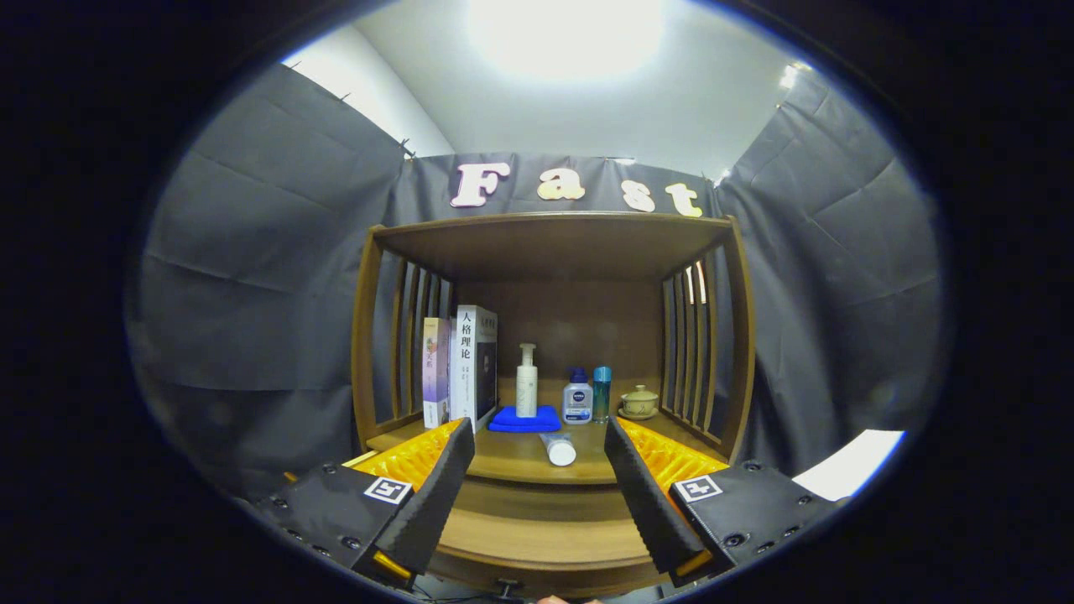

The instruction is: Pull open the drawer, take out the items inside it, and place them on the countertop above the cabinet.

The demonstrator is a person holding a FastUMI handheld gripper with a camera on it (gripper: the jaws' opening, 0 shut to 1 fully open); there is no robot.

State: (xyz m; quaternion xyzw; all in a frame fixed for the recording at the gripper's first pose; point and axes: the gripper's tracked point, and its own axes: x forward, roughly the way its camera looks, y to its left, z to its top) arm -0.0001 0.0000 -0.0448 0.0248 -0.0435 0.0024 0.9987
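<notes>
**Claw wide and empty, squared up to the cabinet front**

The claw (537,495) stands wide apart with nothing between its fingers (436,495), which frame the front of the wooden cabinet (554,243). That spread suits an approach, not a grasp: it leaves room to close on a handle or an item once lined up. Between and below the fingers lie stepped wooden surfaces; the lowest band (545,541) may be the drawer front or its top edge, with a small dark knob-like part (506,585) beneath it, but I cannot tell whether the drawer is open.

Just beyond the fingertips, a white tube (559,450) lies on its side on the worktop (520,457), cap end toward the claw. Behind it a white pump bottle (526,382) stands on a folded blue cloth (524,419), kept upright and steady there. Beside the cloth stand a small blue-capped bottle (577,397) and a slim teal bottle (602,390), then a lidded teacup (639,403). Two books (461,365) lean upright against the slatted side, clear of the middle, where taken-out items would likely go.
</notes>
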